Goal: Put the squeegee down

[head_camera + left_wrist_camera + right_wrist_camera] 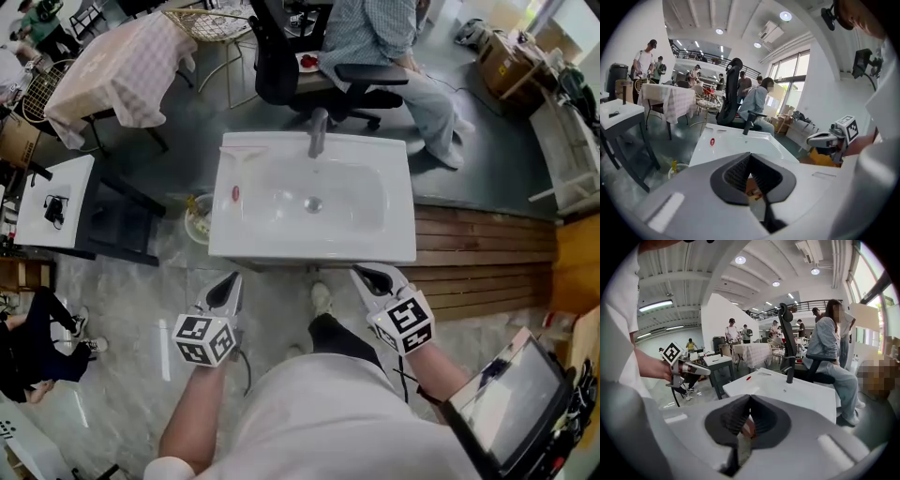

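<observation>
A white sink [251, 246] with a grey faucet [318, 133] stands in front of me. On its left rim lies a small red item [235, 193], and a slim pale item [246, 156] lies farther back; I cannot tell which is the squeegee. My left gripper [228, 281] hangs just short of the sink's front left corner, jaws shut and empty [750, 157]. Before the front right corner my right gripper [370, 277] also has its jaws together with nothing held [749, 399]. Neither touches the sink.
A person sits on a black office chair [281, 66] behind the sink. A table with a checked cloth [127, 70] stands at the back left, a white side table [52, 202] at the left. A bowl [195, 220] sits on the floor by the sink. Wooden decking [483, 248] lies to the right.
</observation>
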{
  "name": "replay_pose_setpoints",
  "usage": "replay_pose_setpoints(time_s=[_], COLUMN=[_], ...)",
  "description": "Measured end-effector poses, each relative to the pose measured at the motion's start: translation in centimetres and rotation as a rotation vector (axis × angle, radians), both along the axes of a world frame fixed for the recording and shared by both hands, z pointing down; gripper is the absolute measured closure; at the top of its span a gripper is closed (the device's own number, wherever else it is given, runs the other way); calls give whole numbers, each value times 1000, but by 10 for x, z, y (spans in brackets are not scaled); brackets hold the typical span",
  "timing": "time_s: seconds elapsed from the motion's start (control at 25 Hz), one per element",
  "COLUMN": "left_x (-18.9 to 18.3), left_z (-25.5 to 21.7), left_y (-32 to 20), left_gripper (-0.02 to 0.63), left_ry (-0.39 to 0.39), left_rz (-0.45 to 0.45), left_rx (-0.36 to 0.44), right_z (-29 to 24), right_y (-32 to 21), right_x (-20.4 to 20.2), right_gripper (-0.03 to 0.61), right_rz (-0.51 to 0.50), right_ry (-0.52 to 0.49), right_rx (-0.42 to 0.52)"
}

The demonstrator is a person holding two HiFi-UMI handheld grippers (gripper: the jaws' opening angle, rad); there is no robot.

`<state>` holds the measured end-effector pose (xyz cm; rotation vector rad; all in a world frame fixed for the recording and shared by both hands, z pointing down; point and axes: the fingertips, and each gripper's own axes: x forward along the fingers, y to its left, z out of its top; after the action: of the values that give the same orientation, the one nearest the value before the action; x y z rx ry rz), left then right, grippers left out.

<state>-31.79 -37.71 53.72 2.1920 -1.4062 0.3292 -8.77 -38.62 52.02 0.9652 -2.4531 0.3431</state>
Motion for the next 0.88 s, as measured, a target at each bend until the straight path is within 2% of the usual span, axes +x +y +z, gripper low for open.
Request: replay_pose_setpoints(time_s=[0.16, 0.24, 0.36, 0.52, 0.88], left_x=[10, 13, 22, 39, 50], left_z=[-15, -15, -13, -17, -31], left_y=[49, 73, 105, 142, 191], left_gripper=[607, 607, 607, 606, 607], left_ry=[20, 39, 76, 84, 27], left_rz=[91, 125, 146, 166, 248], left_rx=[11, -11, -38, -17, 22], right_z=[-5, -5, -6, -5, -14], right_y=[39, 58, 86, 119, 167], right_x=[-16, -23, -27, -23, -36], right_gripper=[575, 575, 575, 575, 575], right_rz=[-2, -3, -7, -12, -32], right_ry=[1, 0, -3, -10, -18], right_rx=[10, 13, 19, 39, 52])
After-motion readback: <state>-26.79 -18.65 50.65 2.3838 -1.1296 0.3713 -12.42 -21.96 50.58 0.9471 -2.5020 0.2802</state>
